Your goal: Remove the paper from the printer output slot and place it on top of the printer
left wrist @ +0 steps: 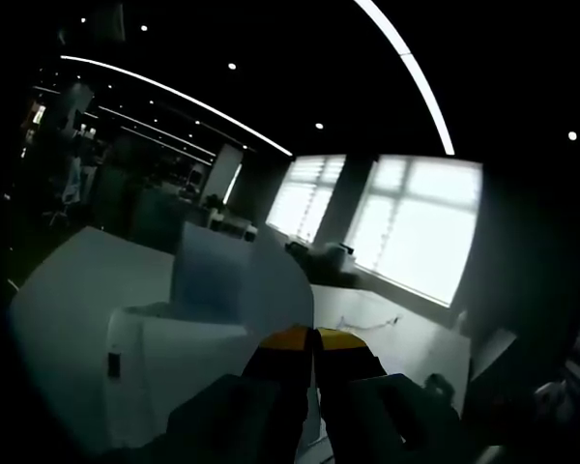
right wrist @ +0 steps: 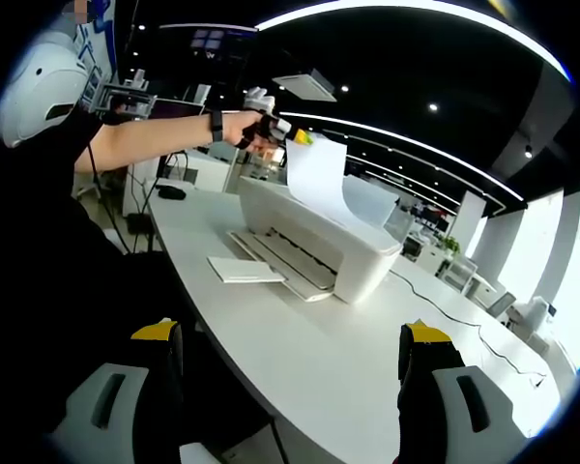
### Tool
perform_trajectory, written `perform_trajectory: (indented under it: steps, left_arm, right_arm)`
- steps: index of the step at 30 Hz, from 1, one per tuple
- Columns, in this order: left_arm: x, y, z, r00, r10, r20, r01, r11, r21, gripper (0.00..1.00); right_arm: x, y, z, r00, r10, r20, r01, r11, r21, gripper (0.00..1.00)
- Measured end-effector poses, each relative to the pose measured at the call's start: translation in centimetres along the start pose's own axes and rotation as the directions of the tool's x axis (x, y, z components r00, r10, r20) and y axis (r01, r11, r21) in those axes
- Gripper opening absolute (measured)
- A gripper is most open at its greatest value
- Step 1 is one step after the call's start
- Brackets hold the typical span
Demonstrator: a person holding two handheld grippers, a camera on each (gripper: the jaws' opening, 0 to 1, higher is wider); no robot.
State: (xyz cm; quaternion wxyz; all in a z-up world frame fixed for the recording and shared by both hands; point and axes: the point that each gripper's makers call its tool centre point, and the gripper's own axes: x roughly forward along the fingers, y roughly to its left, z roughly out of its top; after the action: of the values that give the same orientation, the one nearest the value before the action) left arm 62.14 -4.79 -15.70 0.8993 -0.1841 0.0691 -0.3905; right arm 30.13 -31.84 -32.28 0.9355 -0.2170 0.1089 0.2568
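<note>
In a dim open-plan office lit by long ceiling strip lights, a person's outstretched arm (right wrist: 164, 135) is reaching from the left over a long white table (right wrist: 358, 367), where a white boxy plastic printer (right wrist: 314, 237) is sitting with its ribbed output tray (right wrist: 280, 256) folded out toward the near side. The left gripper (right wrist: 288, 133), with yellow-tipped jaws, is pinching the top corner of a white sheet of paper (right wrist: 321, 179), which is curving upward above the far side of the printer's top. In the left gripper view the same left gripper (left wrist: 314, 338) is showing its yellow tips pressed together, with the pale sheet (left wrist: 213, 271) rising just beyond them and bright windows (left wrist: 416, 227) glowing far behind. A second flat white sheet (right wrist: 244, 269) is lying on the table just left of the tray. The right gripper (right wrist: 290, 343) is hanging over the near table edge, its black, yellow-capped jaws standing wide apart and holding nothing
</note>
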Motion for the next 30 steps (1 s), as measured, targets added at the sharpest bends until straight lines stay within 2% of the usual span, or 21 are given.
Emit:
perform_trajectory:
  steps: [30]
  left_arm:
    - [0.3, 0.1, -0.37, 1.0, -0.008, -0.022, 0.008, 1.0, -0.003, 0.05]
  right_arm:
    - [-0.11, -0.12, 0.14, 1.0, -0.003, 0.002, 0.003, 1.0, -0.002, 0.88]
